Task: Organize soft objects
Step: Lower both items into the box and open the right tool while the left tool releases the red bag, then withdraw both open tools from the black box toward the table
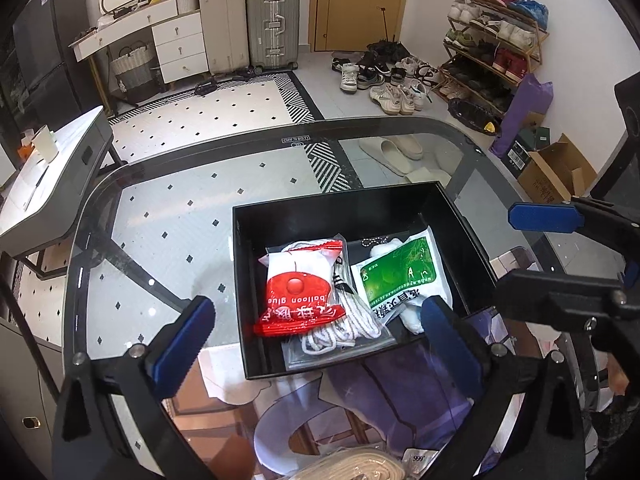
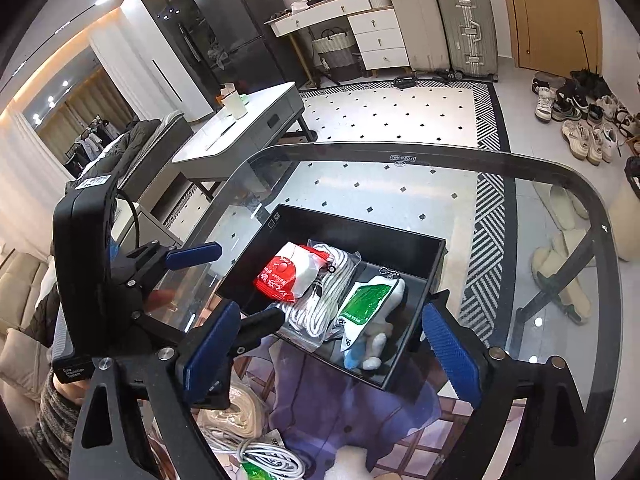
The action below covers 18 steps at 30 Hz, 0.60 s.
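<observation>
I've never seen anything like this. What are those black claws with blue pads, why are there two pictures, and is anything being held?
No robot here: a person holds a two-finger gripper in each hand, each with a wide-angle camera looking along its fingers. One picture comes from the left gripper, the other from the right gripper; each also shows the other gripper at its side. Both stand open with nothing between the fingers. On the glass table sits a black box. Inside lie a red and white packet, a bagged white cord, a green and white packet and, seen from the right gripper, a small white plush toy. More soft things wait near the table's close edge.
</observation>
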Tool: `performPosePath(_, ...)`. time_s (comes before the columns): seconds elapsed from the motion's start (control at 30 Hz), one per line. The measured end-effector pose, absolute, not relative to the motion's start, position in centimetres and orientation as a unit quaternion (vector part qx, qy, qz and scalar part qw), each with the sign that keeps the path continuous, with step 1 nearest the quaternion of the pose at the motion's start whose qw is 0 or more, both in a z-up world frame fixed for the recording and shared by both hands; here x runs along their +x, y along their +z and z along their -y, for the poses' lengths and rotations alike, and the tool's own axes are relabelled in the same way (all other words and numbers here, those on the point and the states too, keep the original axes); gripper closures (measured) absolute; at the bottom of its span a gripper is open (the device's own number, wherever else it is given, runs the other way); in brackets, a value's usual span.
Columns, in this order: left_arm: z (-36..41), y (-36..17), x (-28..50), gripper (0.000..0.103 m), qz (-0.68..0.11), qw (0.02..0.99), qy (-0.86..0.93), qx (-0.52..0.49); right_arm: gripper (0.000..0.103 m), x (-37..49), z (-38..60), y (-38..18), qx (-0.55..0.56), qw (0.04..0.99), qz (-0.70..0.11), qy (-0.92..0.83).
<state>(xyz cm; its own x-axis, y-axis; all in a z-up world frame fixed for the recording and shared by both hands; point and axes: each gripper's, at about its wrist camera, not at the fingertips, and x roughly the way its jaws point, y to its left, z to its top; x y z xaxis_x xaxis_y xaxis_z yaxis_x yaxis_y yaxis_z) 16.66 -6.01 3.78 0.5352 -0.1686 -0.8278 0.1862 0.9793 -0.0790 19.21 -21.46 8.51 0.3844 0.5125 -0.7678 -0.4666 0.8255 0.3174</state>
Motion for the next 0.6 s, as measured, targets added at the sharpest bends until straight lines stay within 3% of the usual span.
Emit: performPosePath(0.6, 4.5, 3.8, 12.7, 0.0, -0.467, 0.879, -0.097, -0.001, 0.009, 16.0, 22.9, 8.7, 0.013, 0.837, -0.468, 0.285)
